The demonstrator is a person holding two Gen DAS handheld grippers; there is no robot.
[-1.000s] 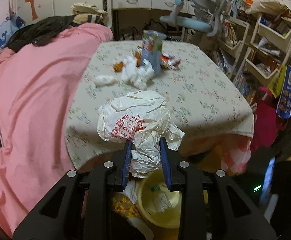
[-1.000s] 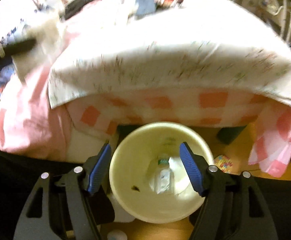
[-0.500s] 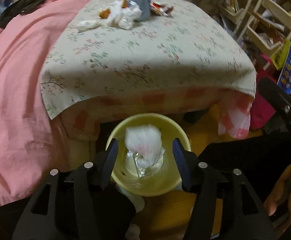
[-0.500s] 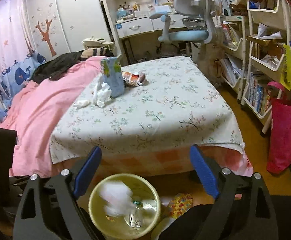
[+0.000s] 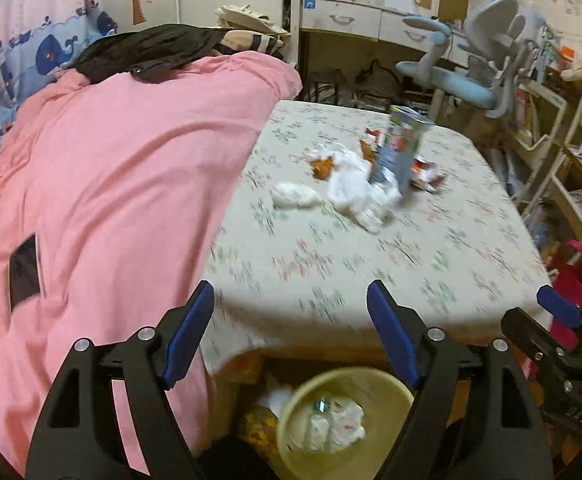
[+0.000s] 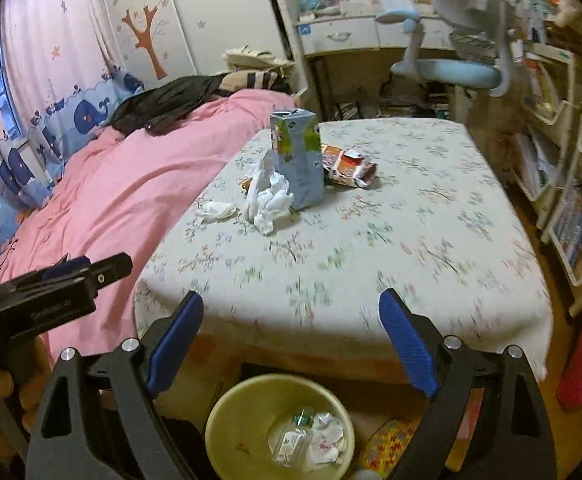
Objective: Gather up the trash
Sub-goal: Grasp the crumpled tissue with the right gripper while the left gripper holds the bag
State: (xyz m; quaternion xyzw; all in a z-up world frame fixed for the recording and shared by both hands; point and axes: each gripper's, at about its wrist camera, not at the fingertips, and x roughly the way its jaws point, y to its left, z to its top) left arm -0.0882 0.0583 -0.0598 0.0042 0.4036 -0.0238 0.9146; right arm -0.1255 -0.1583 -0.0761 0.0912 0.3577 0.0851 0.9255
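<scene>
Between pickups: left gripper (image 5: 291,332) and right gripper (image 6: 293,338) both spread wide, empty, above the yellow bin (image 6: 227,420). Remaining trash — tissues (image 6: 269,200), carton (image 6: 299,160), wrapper (image 6: 349,168) — near the table's (image 6: 431,240) far edge. Next: reach across, clamp one piece.

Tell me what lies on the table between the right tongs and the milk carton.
Only bare flowered tablecloth, seen in the right wrist view, between the open right tongs and the milk carton. Crumpled tissues sit left of that line.
</scene>
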